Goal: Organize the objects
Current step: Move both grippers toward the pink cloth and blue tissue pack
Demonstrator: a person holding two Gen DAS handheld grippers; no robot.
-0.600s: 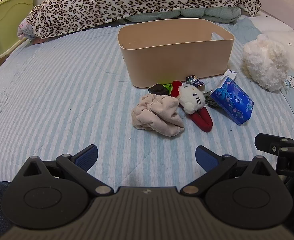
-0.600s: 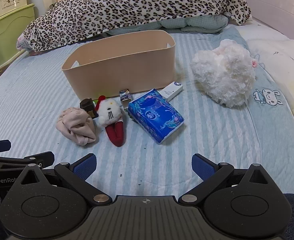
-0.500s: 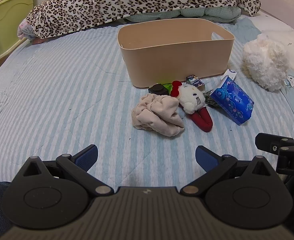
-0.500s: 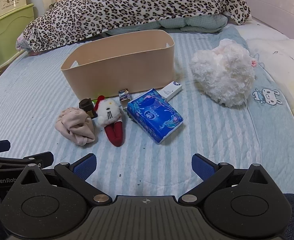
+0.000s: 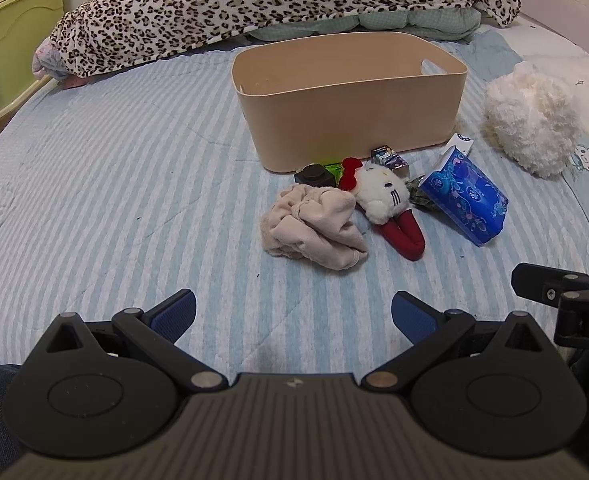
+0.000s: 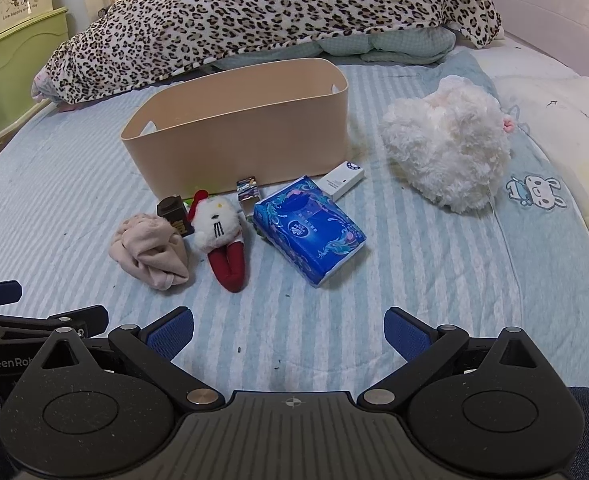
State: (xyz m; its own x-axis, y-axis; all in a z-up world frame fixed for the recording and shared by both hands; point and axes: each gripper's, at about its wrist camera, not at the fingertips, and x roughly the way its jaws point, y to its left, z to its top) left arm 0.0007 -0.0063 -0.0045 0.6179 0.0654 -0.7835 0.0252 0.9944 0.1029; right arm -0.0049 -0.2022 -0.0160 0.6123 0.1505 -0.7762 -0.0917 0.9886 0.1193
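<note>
A beige storage bin [image 5: 350, 120] [image 6: 246, 140] stands on the striped bed. In front of it lie a crumpled beige cloth [image 5: 314, 226] [image 6: 150, 248], a white plush cat with red legs [image 5: 386, 200] [image 6: 218, 228], a blue tissue pack [image 5: 466, 196] [image 6: 310, 228], a small dark bottle [image 5: 314, 174] [image 6: 176, 214], a small foil box [image 5: 390, 158] [image 6: 248, 190] and a white box [image 6: 342, 180]. My left gripper [image 5: 292, 314] and right gripper [image 6: 288, 332] are both open and empty, held well short of the objects.
A white fluffy plush [image 5: 530, 116] [image 6: 450, 144] lies right of the bin. A leopard-print blanket [image 5: 274, 4] is heaped behind it. A green bed frame [image 5: 10, 40] stands at the far left. The right gripper's finger [image 5: 554, 284] shows at the left view's right edge.
The right wrist view has shifted very slightly; the objects sit a touch left of before. The left gripper has not moved. Both grippers stay open.
</note>
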